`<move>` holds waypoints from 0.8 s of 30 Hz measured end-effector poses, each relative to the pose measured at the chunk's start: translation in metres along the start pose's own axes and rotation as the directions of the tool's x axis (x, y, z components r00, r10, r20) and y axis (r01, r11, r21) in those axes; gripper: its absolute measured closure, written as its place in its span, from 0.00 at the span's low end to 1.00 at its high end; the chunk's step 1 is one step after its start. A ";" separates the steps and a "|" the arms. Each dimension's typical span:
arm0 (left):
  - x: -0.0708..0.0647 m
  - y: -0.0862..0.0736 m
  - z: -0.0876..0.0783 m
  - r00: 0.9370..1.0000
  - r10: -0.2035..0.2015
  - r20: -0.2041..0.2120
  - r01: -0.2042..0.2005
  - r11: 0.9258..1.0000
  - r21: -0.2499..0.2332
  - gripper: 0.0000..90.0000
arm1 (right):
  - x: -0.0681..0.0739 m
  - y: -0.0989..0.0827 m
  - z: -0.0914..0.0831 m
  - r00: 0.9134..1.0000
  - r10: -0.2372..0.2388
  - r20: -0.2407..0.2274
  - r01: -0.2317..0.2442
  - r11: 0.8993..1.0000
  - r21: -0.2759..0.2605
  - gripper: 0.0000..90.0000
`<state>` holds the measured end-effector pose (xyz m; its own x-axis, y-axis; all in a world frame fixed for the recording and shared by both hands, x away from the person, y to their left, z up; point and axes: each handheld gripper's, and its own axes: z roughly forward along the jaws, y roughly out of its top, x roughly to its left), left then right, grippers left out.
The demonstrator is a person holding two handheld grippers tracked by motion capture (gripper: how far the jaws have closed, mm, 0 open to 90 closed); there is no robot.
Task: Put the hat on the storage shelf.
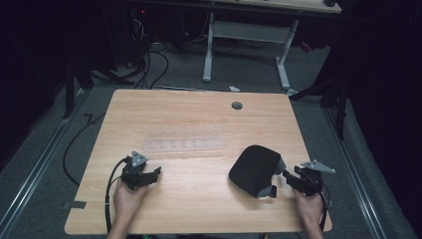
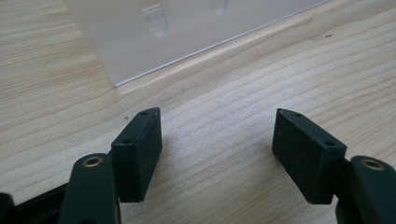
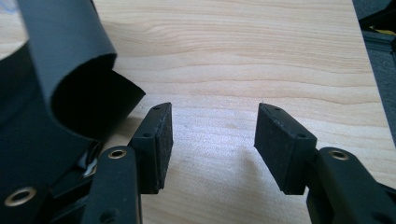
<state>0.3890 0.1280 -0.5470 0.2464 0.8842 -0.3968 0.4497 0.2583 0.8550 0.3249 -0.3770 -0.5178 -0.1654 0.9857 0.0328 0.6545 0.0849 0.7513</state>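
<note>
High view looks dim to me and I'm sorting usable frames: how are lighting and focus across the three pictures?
High view: table lit, surroundings nearly black, clear ruler faint. Left gripper view: wood sharp, ruler pale and washed out. Right gripper view: black mouse pad blurred up close.

left claw (image 1: 155, 172) gap: bare tabletop (image 1: 199, 199) between the spread jaws, nothing in it
ahead of left claw: clear plastic sheet (image 1: 184, 144) lying flat, near the tips, low, no block to passing over
right claw (image 1: 285, 175) gap: bare wood between the jaws, free
beside right claw: black curled pouch (image 1: 256, 169) bulges up just off one jaw, blocks that side
other side of right claw: tabletop edge close, little room
between the claws: open wood, wide lane
</note>
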 end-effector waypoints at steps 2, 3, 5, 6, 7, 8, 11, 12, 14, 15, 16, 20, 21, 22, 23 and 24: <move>0.000 0.000 0.000 1.000 0.000 0.000 0.000 1.000 0.000 0.37 | 0.000 -0.001 -0.003 1.000 0.006 -0.007 -0.006 1.000 -0.010 0.52; 0.000 0.000 0.000 1.000 0.000 0.000 0.000 1.000 0.000 0.37 | -0.001 -0.001 -0.005 1.000 0.006 -0.016 -0.007 1.000 -0.019 0.52; 0.000 0.000 0.000 1.000 0.000 0.000 0.000 1.000 0.000 0.37 | -0.001 -0.002 -0.010 0.999 0.020 -0.030 -0.021 0.999 -0.024 0.52; 0.000 0.000 0.000 1.000 0.000 0.000 0.000 1.000 0.000 0.37 | -0.001 -0.002 -0.011 0.999 0.012 -0.032 -0.013 0.999 -0.031 0.51; 0.000 0.000 0.000 1.000 0.000 0.000 0.000 1.000 0.000 0.37 | -0.001 -0.002 -0.011 0.999 0.012 -0.032 -0.013 0.999 -0.031 0.51; 0.000 0.000 0.000 1.000 0.000 0.000 0.000 1.000 0.000 0.37 | 0.000 -0.003 -0.013 0.999 0.016 -0.035 -0.017 0.999 -0.034 0.51; 0.000 0.000 0.000 1.000 0.000 0.000 0.000 1.000 0.000 0.37 | 0.003 -0.004 -0.021 0.999 0.019 -0.050 -0.022 0.999 -0.048 0.50; 0.000 0.000 0.000 1.000 0.000 0.000 0.000 1.000 0.000 0.37 | 0.003 -0.004 -0.021 0.999 0.019 -0.050 -0.022 0.999 -0.048 0.50; 0.000 0.000 0.000 1.000 0.000 0.000 0.000 1.000 0.000 0.37 | 0.004 -0.004 -0.024 0.999 0.010 -0.049 -0.012 0.998 -0.056 0.50; 0.000 0.000 0.000 1.000 0.000 0.000 0.000 1.000 0.000 0.37 | 0.005 -0.004 -0.025 0.999 0.004 -0.046 -0.007 0.998 -0.061 0.49; 0.000 0.000 0.000 1.000 0.000 0.000 0.000 1.000 0.000 0.37 | 0.006 -0.004 -0.028 0.999 -0.002 -0.046 -0.001 0.998 -0.067 0.49; 0.000 0.000 0.000 1.000 0.000 0.000 0.000 1.000 0.000 0.37 | 0.010 -0.003 -0.034 0.998 -0.008 -0.067 0.002 0.996 -0.085 0.48; 0.000 0.000 0.000 1.000 0.000 0.000 0.000 1.000 0.000 0.37 | 0.011 -0.003 -0.035 0.998 -0.012 -0.068 0.006 0.996 -0.088 0.48; 0.000 0.000 0.000 1.000 0.000 0.000 0.000 1.000 0.000 0.37 | 0.012 -0.003 -0.036 0.997 -0.017 -0.074 0.010 0.996 -0.092 0.47; 0.000 0.000 0.000 1.000 0.000 0.000 0.000 1.000 0.000 0.37 | 0.013 -0.002 -0.037 0.997 -0.017 -0.079 0.010 0.996 -0.092 0.47; 0.000 0.000 0.000 1.000 0.001 0.000 -0.001 1.000 0.000 0.37 | 0.014 -0.001 -0.038 0.996 -0.020 -0.085 0.012 0.995 -0.097 0.47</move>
<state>0.3890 0.1281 -0.5470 0.2465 0.8845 -0.3961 0.4499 0.2576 0.8551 0.2938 -0.3689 -0.4933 -0.2408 0.9678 0.0732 0.5781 0.0824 0.8118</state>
